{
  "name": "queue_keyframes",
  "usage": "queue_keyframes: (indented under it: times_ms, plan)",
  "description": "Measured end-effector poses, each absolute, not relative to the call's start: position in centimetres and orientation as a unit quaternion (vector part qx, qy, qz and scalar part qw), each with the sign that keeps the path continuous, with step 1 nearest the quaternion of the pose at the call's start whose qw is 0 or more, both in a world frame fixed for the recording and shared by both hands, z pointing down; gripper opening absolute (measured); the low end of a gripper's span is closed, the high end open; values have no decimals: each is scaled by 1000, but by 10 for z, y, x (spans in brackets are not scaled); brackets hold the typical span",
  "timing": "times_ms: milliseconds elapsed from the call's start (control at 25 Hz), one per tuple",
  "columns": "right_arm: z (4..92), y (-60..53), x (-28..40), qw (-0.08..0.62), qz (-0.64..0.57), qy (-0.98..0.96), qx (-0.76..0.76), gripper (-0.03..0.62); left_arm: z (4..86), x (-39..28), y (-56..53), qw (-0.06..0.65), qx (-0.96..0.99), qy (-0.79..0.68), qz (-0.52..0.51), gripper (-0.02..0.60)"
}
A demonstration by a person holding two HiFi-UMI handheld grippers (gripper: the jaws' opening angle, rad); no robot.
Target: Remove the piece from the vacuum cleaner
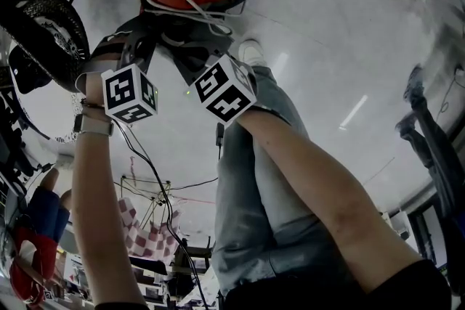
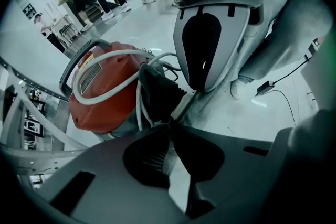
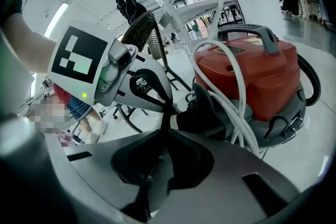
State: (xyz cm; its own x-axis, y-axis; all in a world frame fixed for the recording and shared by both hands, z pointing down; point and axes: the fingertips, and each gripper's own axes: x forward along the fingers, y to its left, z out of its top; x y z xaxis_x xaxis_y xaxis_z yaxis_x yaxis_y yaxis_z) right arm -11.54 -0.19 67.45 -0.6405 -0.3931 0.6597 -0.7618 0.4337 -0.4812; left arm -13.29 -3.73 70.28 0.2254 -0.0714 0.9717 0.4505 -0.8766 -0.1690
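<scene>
The piece [image 2: 157,89] is a black fitting on the near side of the red vacuum [image 2: 100,97], low on its body, where the white cord [image 3: 240,89] hangs past it. The vacuum sits on the floor just ahead of my feet.

My left claw [image 2: 169,123] has its jaws brought together, tips right at the foot of the piece. My right claw [image 3: 167,113] is closed too, and its tips meet the left's at nearly the same spot. I cannot tell whether either pinches a thin lip of the piece or only touches it. I judge I have both here so that one can steady while the other pulls.

Room is tight at the piece itself, because the cord loops crowd one side of it and the two claws crowd each other. Toward me the floor is bare, so pulling back and away from the body looks like the free path. A chair [image 3: 147,29] stands off to my left, and my leg [image 1: 254,178] lies close on the right.
</scene>
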Motion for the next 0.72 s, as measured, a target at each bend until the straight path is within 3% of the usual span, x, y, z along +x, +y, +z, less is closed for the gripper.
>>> queue_keyframes:
  times_ms: [720]
  plan:
    - [674, 4, -122, 245, 385, -822, 341, 57, 704, -150, -26, 159, -747, -132, -632, 35]
